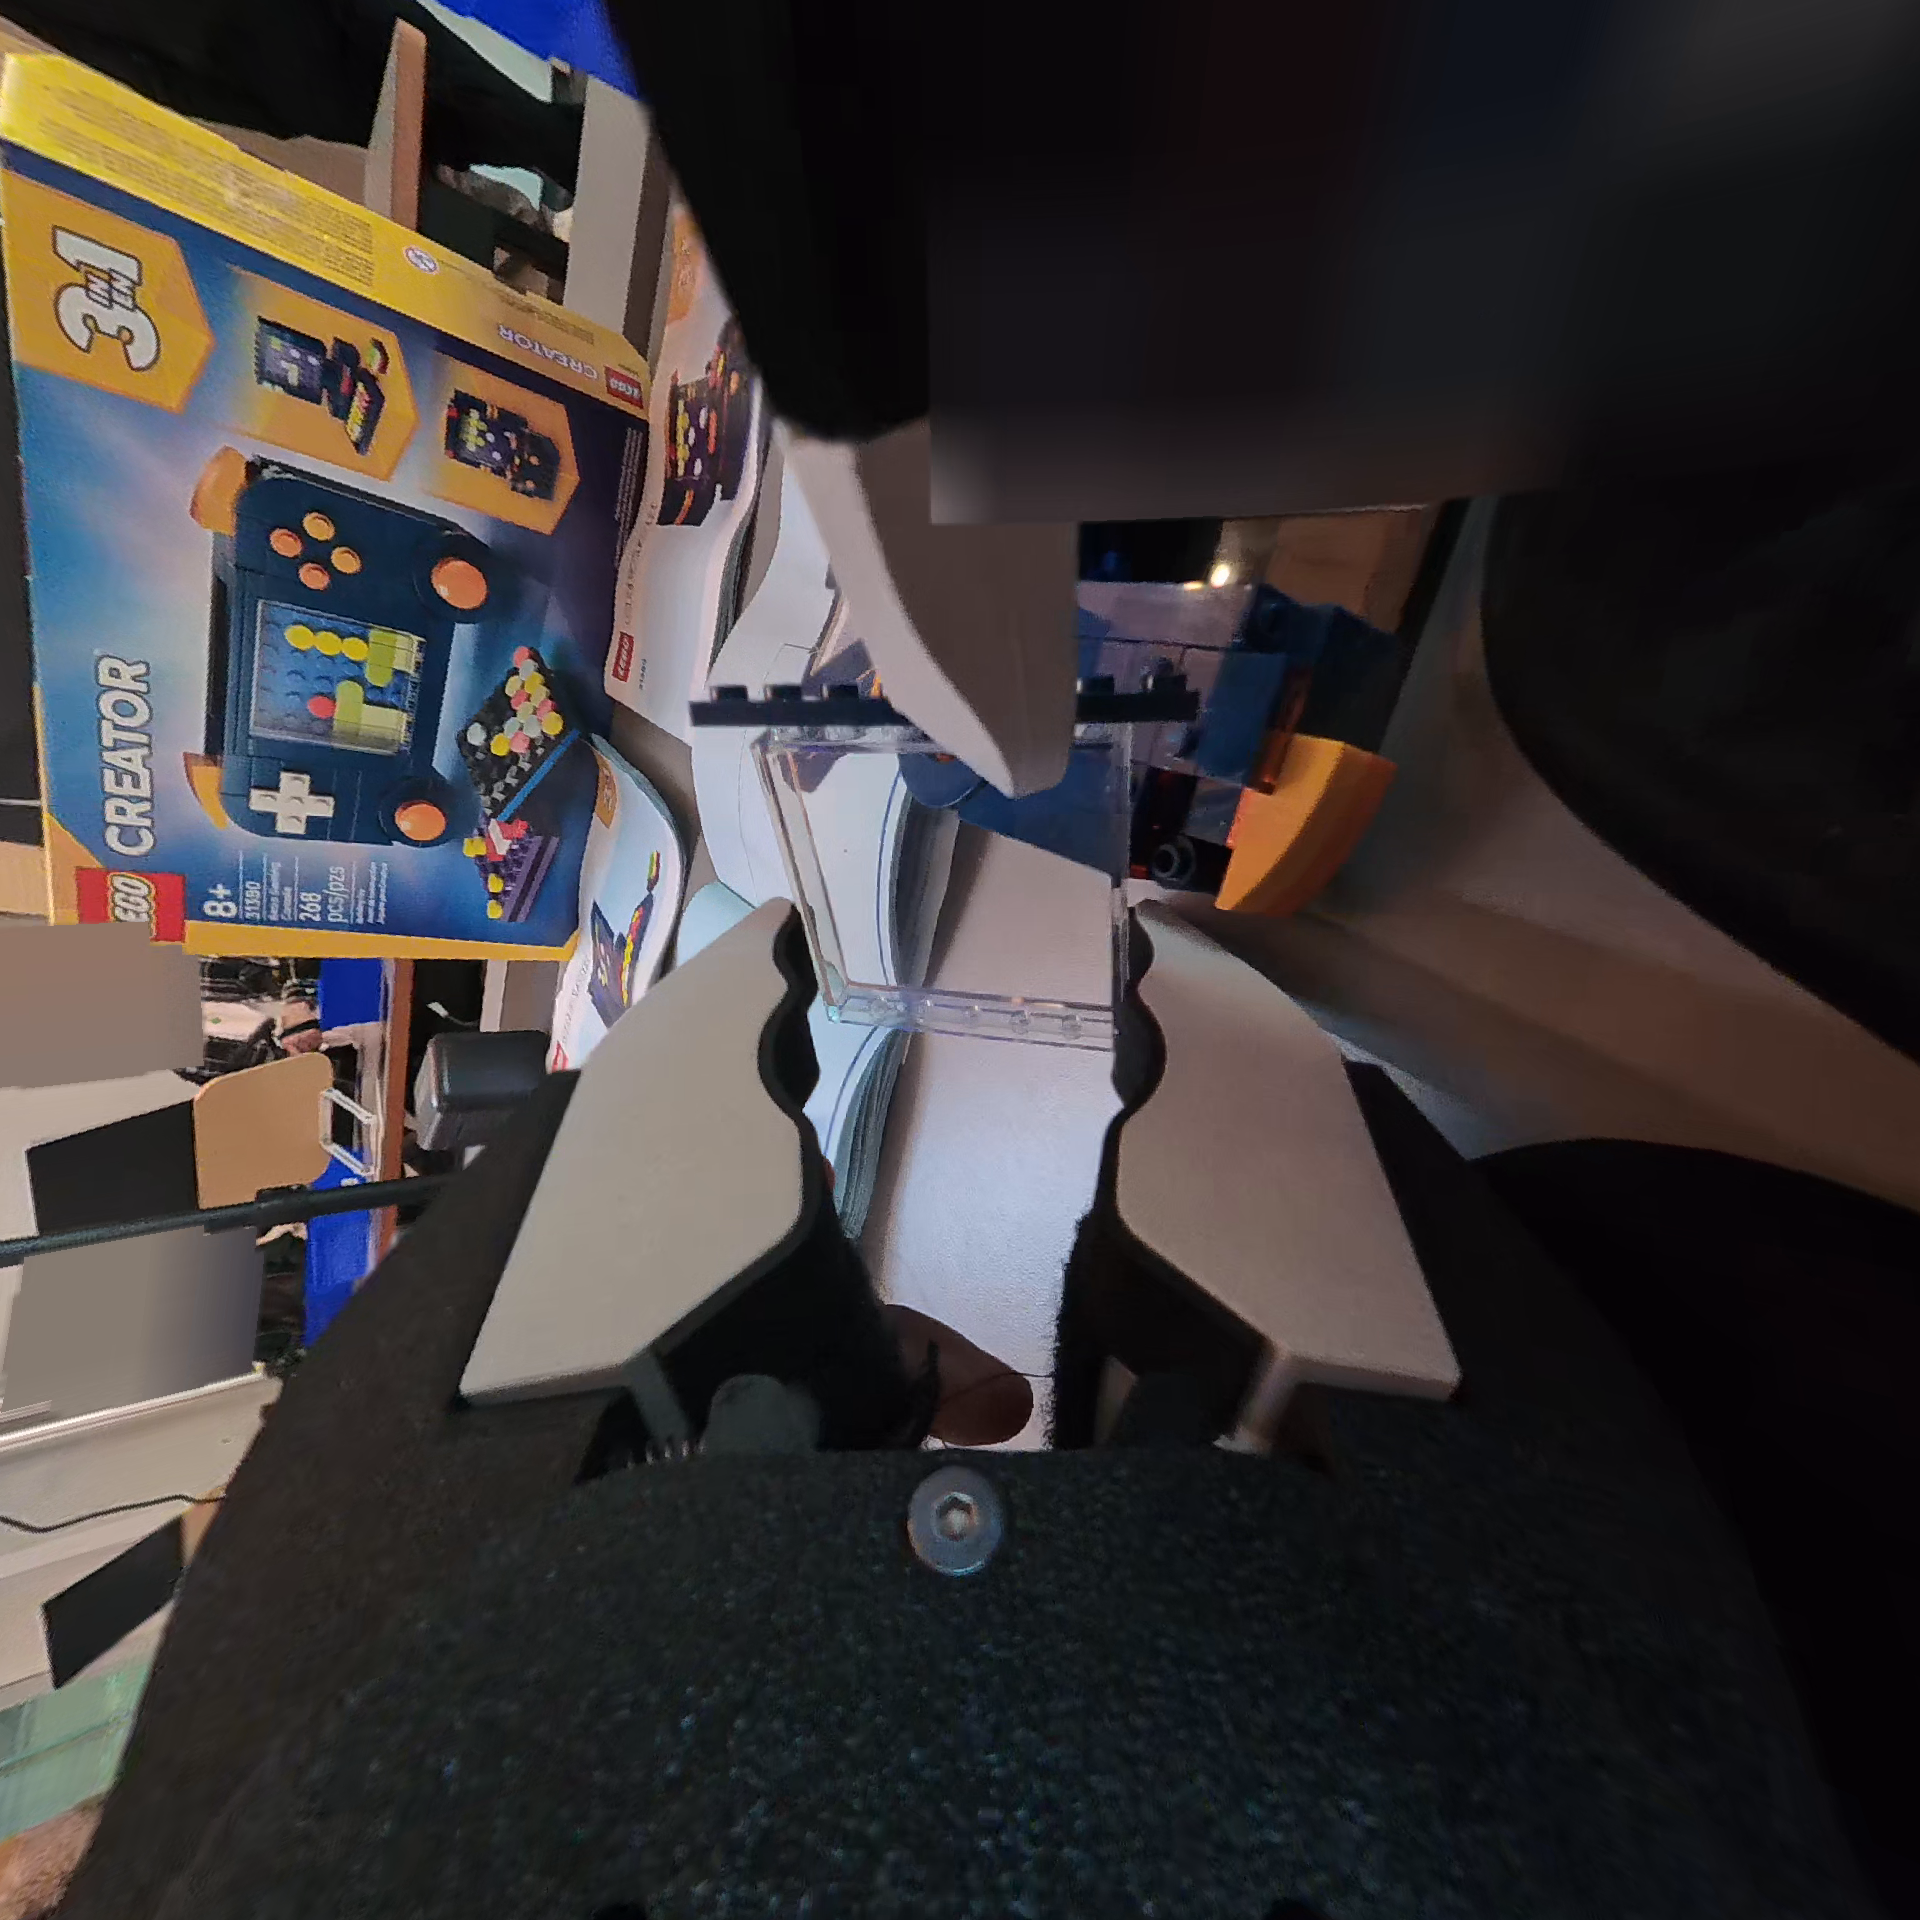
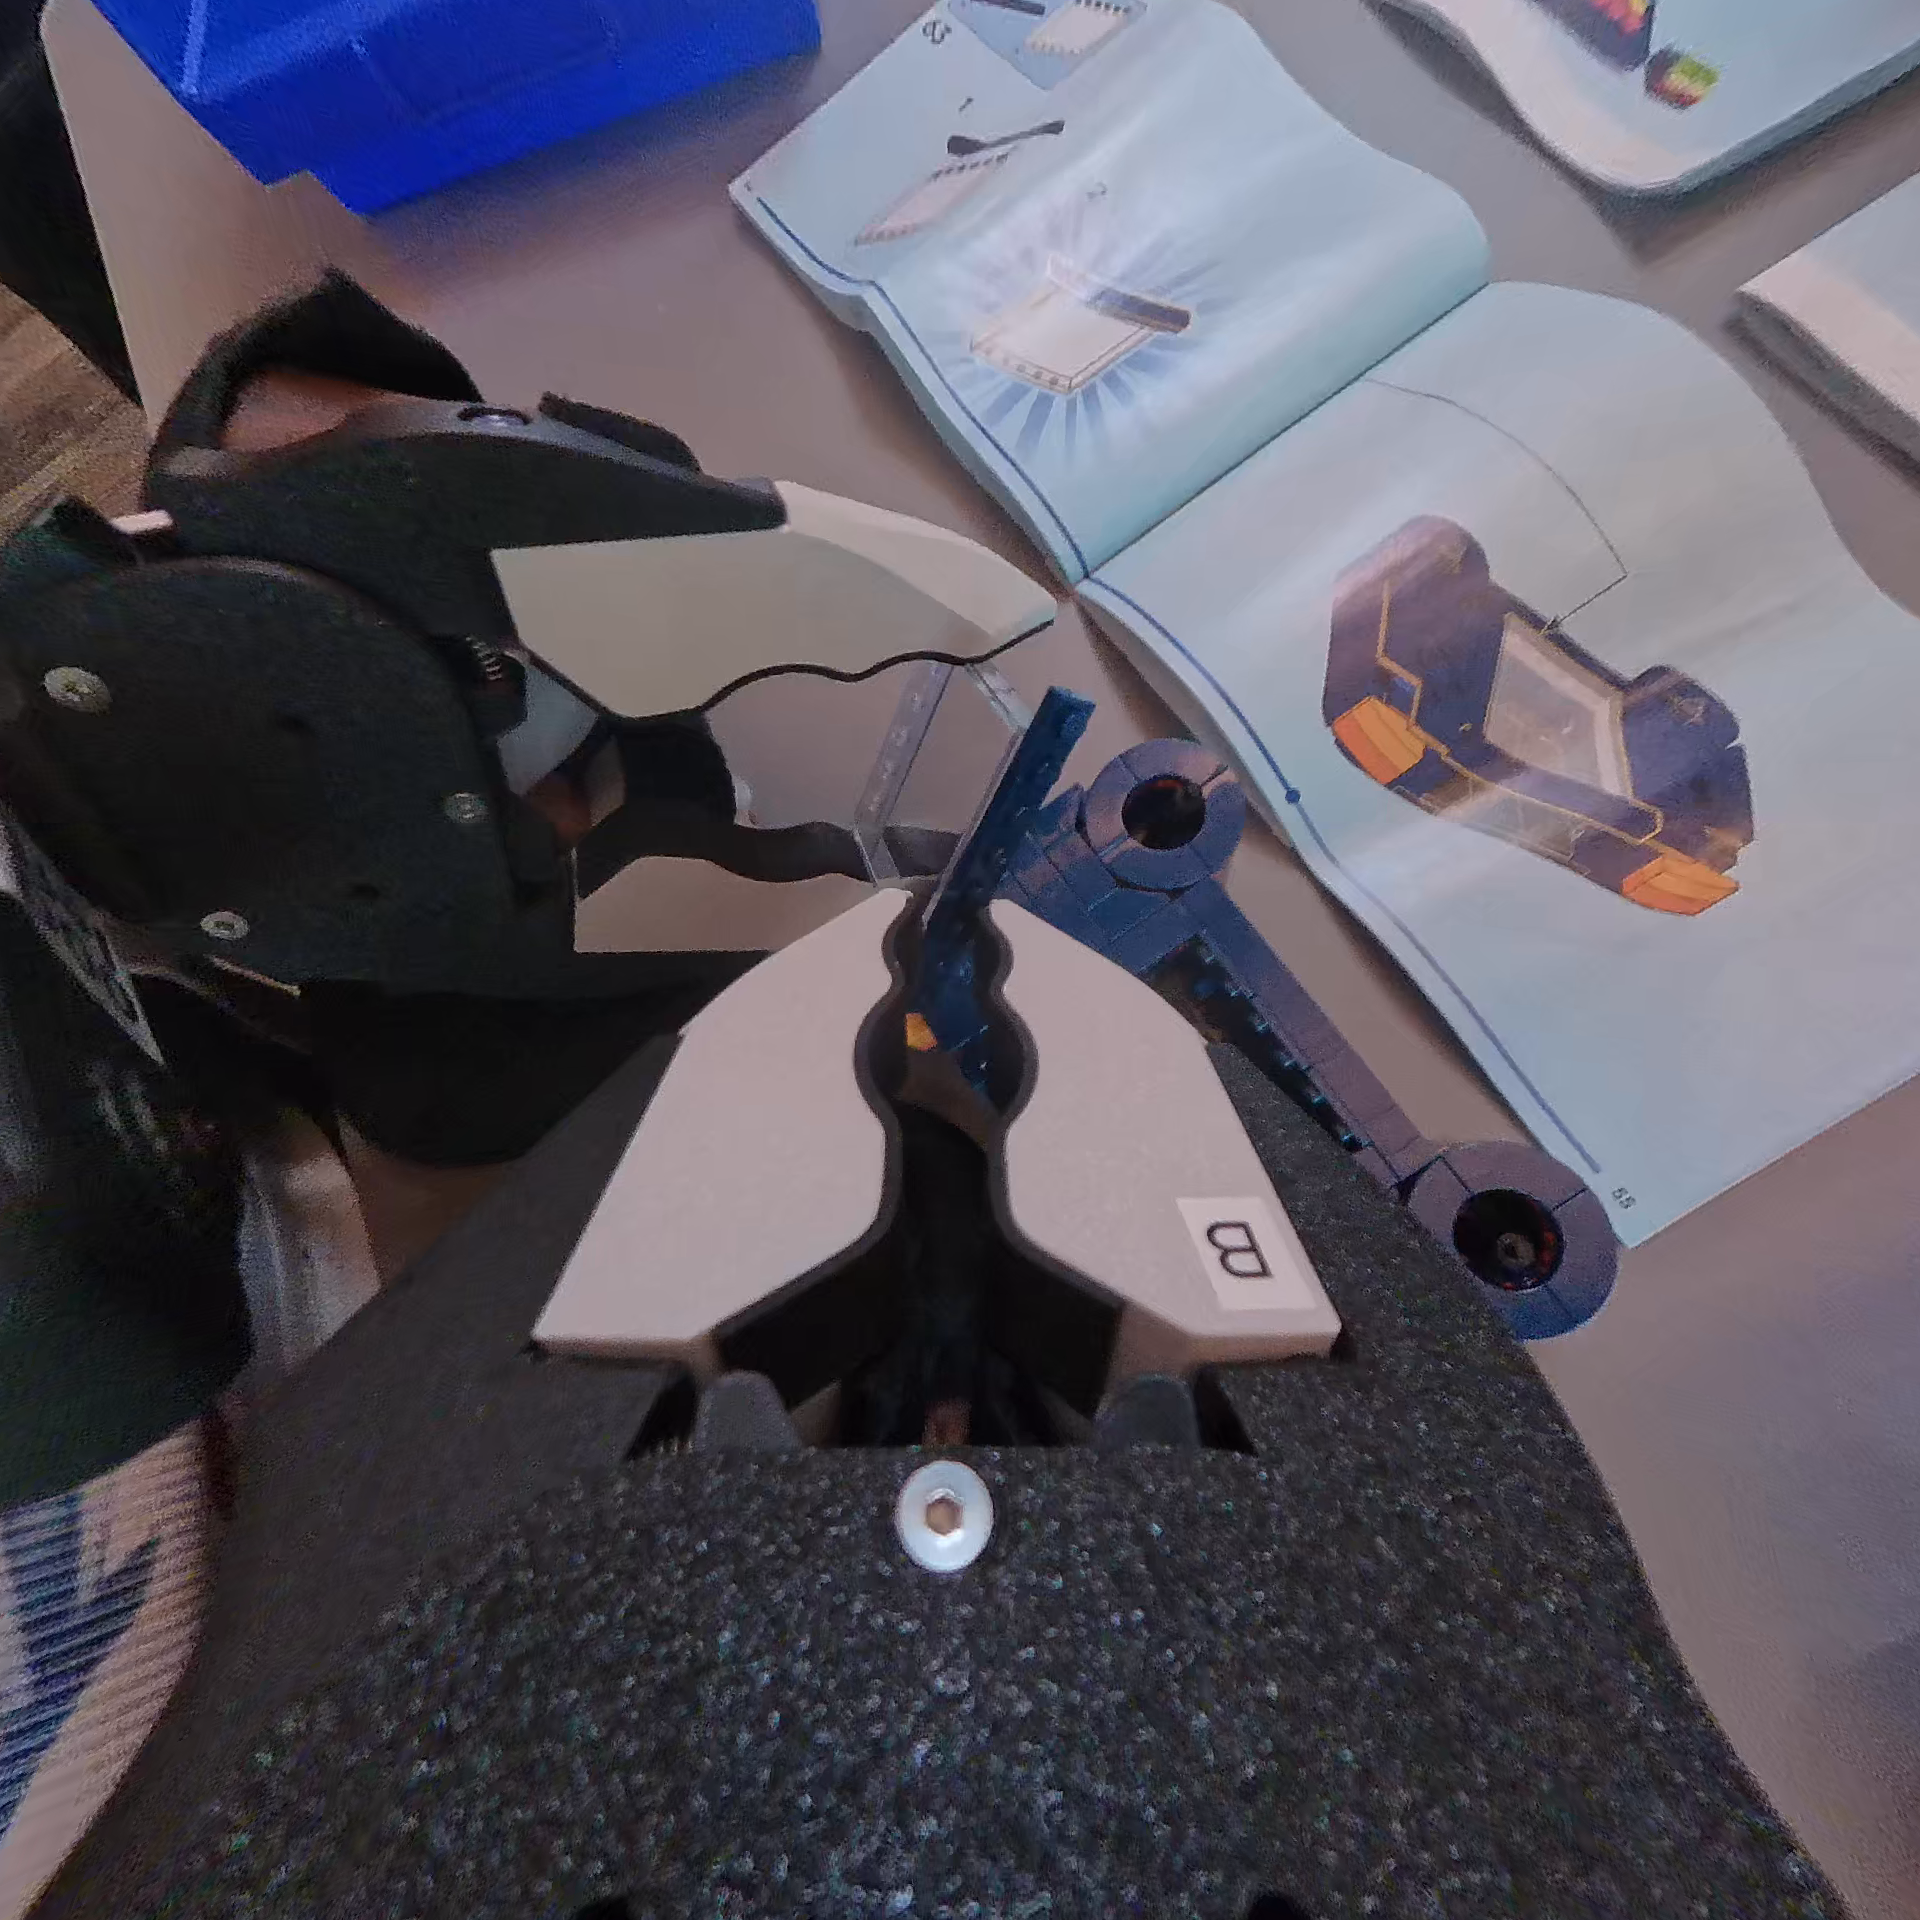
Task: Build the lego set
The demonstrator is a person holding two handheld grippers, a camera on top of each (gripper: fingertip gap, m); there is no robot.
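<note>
My left gripper is shut on a clear square panel, held by its near edge. A thin dark blue plate lies along the panel's far edge. My right gripper is shut on that dark blue plate, which stands on edge between its jaws. One of its fingers reaches down over the plate in the left wrist view. The left gripper and the clear panel also show in the right wrist view. The dark blue console build with orange corners lies just beyond.
The set's box stands at the left, with booklets beside it. An open instruction manual lies on the brown table. A blue bin is at the back left. More booklets lie at the back right. My right fingertips sit around 5 cm from my left ones.
</note>
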